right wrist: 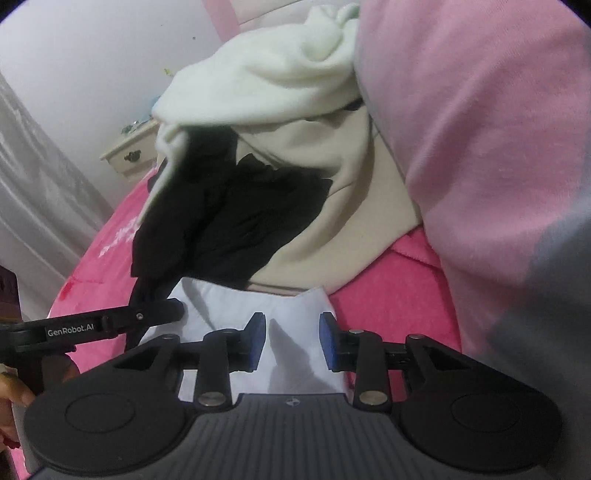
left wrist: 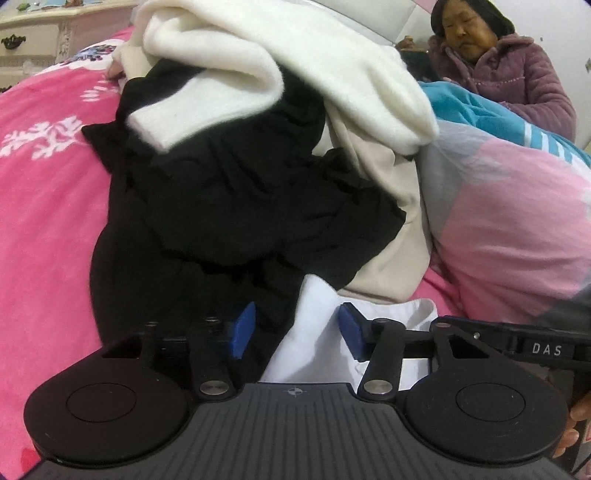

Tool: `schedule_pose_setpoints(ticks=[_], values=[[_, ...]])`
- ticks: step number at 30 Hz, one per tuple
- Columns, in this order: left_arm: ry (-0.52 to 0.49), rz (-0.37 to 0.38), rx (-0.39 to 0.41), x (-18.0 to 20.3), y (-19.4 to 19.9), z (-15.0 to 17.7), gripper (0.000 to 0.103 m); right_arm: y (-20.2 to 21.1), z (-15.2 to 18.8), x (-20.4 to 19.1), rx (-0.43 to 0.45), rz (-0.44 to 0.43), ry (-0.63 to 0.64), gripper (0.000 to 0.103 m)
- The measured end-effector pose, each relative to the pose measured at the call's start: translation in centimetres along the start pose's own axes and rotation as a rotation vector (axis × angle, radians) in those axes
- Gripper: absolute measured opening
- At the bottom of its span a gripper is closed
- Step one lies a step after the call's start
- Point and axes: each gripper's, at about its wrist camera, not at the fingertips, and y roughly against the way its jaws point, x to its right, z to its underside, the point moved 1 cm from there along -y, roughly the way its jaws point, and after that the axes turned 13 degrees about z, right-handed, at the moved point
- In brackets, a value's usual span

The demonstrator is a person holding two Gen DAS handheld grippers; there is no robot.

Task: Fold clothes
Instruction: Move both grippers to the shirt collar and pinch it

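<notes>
A heap of clothes lies on a pink bed: a black garment (left wrist: 229, 206), a fluffy cream sweater (left wrist: 266, 62) on top, a beige garment (left wrist: 391, 236) at the right, and a white cloth (left wrist: 314, 332) nearest me. My left gripper (left wrist: 297, 330) is open, its blue pads over the edge of the white cloth and the black garment. My right gripper (right wrist: 293, 341) is open over the same white cloth (right wrist: 258, 310). The black garment (right wrist: 240, 218), the sweater (right wrist: 266, 77) and the beige garment (right wrist: 332, 221) lie beyond it. Neither gripper holds anything.
The pink bedspread (left wrist: 44, 206) with white snowflakes spreads left. A pink, grey and blue quilt (left wrist: 517, 221) bulges at the right and fills the right wrist view's right side (right wrist: 480, 147). A person in a purple robe (left wrist: 509, 70) sits behind. A cream dresser (left wrist: 40, 33) stands far left.
</notes>
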Motion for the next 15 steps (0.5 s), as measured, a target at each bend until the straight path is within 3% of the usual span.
schedule_pose_setpoints(ticks=[6, 11, 15], values=[[-0.017, 0.015, 0.004, 0.5, -0.6, -0.3, 0.020, -0.6, -0.1, -0.1, -0.024, -0.043, 0.024, 0.033], [-0.032, 0.014, 0.021, 1.3, -0.7, -0.3, 0.008, -0.6, 0.0, -0.1, -0.021, -0.052, 0.019, 0.011], [-0.034, 0.011, 0.038, 1.9, -0.6, -0.2, 0.004, -0.1, 0.3, -0.3, -0.009, -0.041, 0.021, 0.003]])
